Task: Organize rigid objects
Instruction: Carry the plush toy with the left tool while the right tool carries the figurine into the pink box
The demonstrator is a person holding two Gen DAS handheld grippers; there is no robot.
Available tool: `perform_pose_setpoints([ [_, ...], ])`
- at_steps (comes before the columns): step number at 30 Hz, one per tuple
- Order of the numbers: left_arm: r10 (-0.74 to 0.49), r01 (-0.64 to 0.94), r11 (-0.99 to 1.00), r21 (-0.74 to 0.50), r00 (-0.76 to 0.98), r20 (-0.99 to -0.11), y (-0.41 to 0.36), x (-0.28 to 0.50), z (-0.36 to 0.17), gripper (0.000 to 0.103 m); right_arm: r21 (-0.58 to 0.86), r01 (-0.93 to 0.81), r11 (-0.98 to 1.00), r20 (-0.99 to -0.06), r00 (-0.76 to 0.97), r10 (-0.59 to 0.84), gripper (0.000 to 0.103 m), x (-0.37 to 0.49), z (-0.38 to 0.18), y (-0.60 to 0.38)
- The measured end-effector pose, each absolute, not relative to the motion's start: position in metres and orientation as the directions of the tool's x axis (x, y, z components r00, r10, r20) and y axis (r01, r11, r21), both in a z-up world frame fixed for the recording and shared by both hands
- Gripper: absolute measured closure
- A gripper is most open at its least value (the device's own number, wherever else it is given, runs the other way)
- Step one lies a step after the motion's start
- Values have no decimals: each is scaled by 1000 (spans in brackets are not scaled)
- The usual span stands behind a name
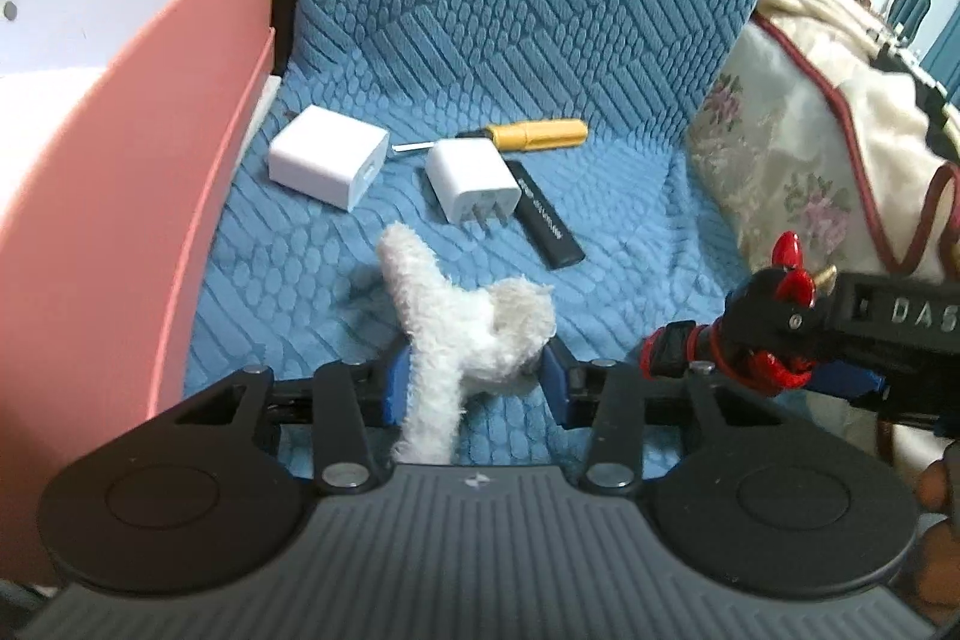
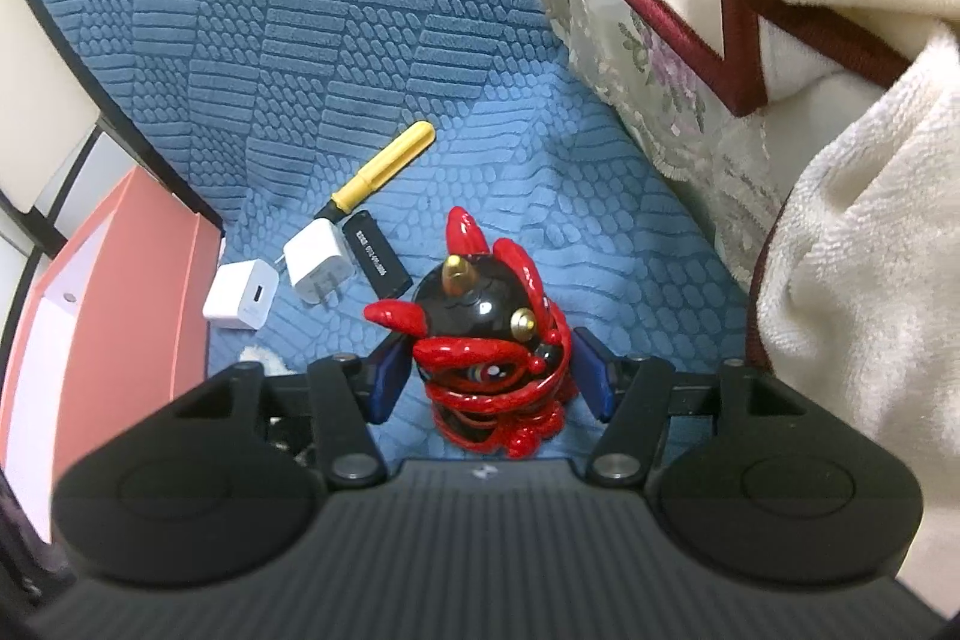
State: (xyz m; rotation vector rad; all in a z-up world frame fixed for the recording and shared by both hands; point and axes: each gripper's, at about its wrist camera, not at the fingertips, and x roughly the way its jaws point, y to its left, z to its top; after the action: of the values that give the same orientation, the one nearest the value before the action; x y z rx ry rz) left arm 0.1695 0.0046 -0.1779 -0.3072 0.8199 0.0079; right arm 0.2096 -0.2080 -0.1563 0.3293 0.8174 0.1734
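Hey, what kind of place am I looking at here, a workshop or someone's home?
Most likely a home living room: the items lie on a sofa seat with a quilted blue cover, beside a floral cushion and a cream blanket.

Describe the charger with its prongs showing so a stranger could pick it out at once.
Start at the pink box on the blue quilted seat cover; two white cube chargers lie just beside it. Take the pronged charger, the one farther from the box, between the other charger and the black stick. Its metal prongs show; its neighbour shows a USB port.
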Motion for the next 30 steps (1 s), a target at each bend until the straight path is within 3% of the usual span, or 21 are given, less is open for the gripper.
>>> perform_pose_setpoints([
  [12, -164, -58, 953, -296, 727, -667, 12, 128, -118, 54, 254, -147, 956, -635, 721, 279, 42, 170, -122, -211],
  [30, -218, 1, 943, -333, 759, -614, 4, 59, -43, 54, 233, -229, 945, -571, 755, 324, 42, 95, -65, -221],
])
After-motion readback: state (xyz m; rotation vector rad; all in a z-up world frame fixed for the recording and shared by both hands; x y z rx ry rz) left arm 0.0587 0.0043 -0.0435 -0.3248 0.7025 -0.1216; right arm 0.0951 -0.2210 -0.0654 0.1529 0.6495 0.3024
